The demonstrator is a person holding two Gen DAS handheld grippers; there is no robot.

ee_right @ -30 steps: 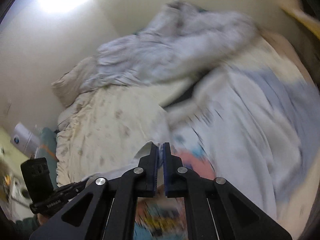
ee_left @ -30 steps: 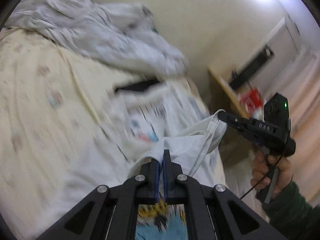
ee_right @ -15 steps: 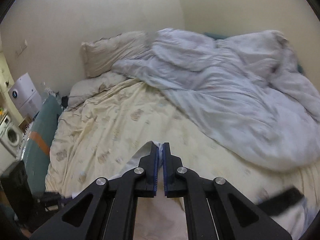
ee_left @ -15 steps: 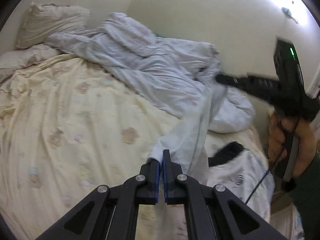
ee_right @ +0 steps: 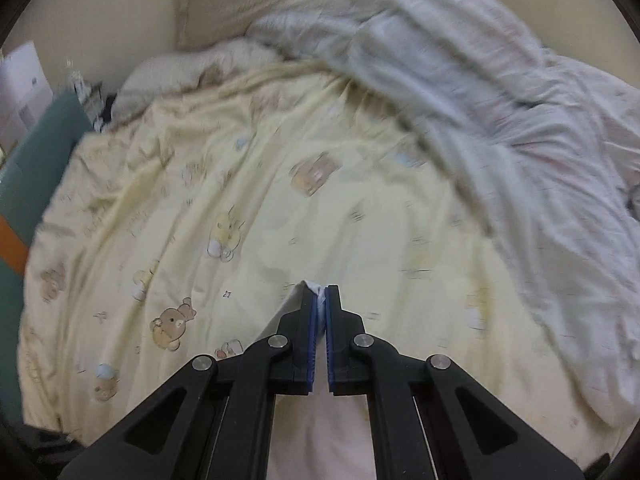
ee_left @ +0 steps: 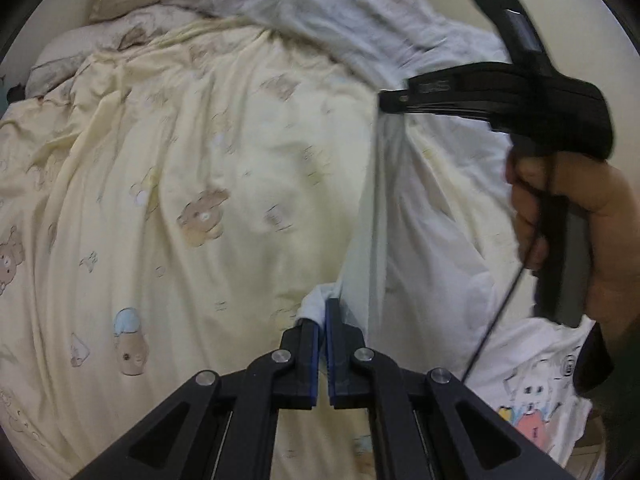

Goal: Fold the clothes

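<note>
- Since the yellow bear-print bedsheet (ee_left: pixel 168 184) fills most of both views, it is the working surface: broad and soft, wrinkled toward the pillows (ee_right: pixel 264 4) at the head.
- Along the far right side lies a rumpled grey-white duvet (ee_right: pixel 500 92), which closes off that flank; the middle of the sheet is bare, so there is open room to lay a garment flat there.
- On the left side of the right wrist view a teal edge (ee_right: pixel 36 148) marks where the bed stops, a limit for any sweep that way.
- Held up above the sheet is the white garment (ee_left: pixel 372 216), stretched in a taut band between the two tools; its lower part with a cartoon print (ee_left: pixel 528 408) hangs or rests at the near right corner.
- As a judgement, the folding is midway at most: the cloth is lifted and spread by two points, not yet lying in a folded stack. Whether this is the spreading out or the carrying over of a fold, the views cannot settle.
- At the top of the band, the right gripper (ee_left: pixel 390 102), gripped by a hand (ee_left: pixel 580 220), has its fingers pinched together on the cloth edge.
- Smallest, the left gripper (ee_left: pixel 323 308) is clamped on a bunched corner of the same garment, blue pads nearly meeting.
</note>
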